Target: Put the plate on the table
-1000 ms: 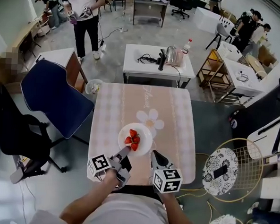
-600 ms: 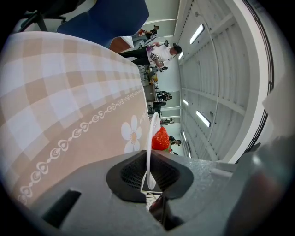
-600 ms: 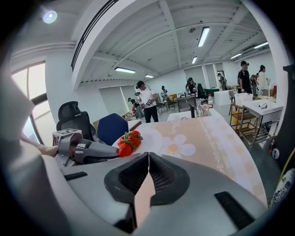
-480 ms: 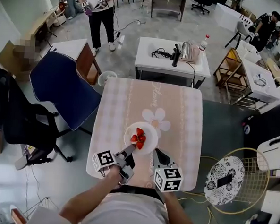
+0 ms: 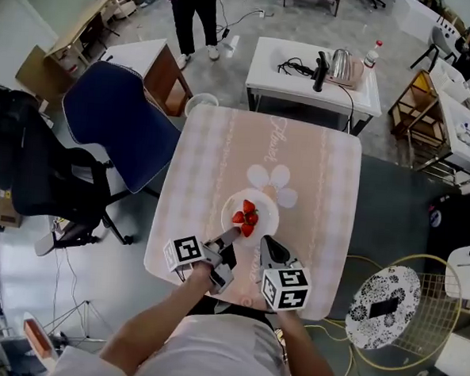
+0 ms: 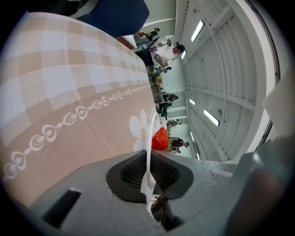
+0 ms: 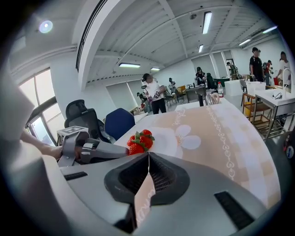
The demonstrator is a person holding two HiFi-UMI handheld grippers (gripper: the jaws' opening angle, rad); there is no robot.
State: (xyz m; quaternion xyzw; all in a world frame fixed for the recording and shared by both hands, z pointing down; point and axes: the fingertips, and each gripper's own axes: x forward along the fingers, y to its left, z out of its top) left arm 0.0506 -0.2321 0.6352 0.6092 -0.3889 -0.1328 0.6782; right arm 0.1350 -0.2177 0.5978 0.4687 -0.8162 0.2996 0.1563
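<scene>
A white plate [image 5: 259, 202] carrying three strawberries [image 5: 247, 216] is held low over the pink checked tablecloth [image 5: 213, 158], just on the near side of its white flower print [image 5: 272, 183]. My left gripper [image 5: 232, 235] is shut on the plate's near left rim. My right gripper [image 5: 265, 242] is shut on the near right rim. In the left gripper view the plate [image 6: 150, 138] shows edge-on between the jaws of the left gripper [image 6: 148, 173], with a strawberry [image 6: 160, 138] beyond. The right gripper view shows the strawberries [image 7: 140, 140] just past the right gripper [image 7: 148, 162]. I cannot tell whether the plate touches the cloth.
A blue chair [image 5: 115, 128] and a black office chair [image 5: 29, 171] stand left of the table. Beyond it is a white table [image 5: 305, 84] with a kettle and cables. A round wire stool [image 5: 391, 300] stands at the right. A person [image 5: 195, 2] stands far back.
Both grippers and the plate have sunk toward the cloth, staying just near the flower print. The head view has swung, so the table sits further right and higher in it.
</scene>
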